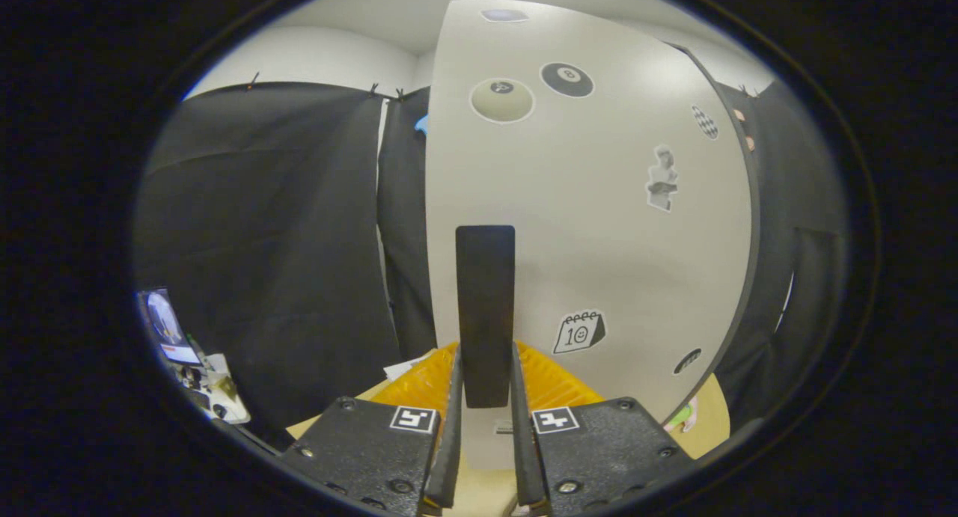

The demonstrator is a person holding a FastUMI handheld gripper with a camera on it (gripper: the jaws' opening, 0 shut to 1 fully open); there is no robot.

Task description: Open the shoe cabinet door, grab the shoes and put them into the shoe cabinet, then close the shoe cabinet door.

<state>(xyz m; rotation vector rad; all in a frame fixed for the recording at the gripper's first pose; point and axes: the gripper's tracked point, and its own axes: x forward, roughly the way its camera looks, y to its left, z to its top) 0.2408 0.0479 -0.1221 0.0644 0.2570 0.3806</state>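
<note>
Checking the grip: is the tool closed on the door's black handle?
Yes, the tool has both fingers pressed against the black handle.

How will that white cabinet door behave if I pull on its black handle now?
The door looks like a flat rigid panel, so it should swing rather than flex. The fingers close on the slim handle; its smooth face might slip.

Claw [485, 378] — fingers clamped on handle [485, 307]
</note>
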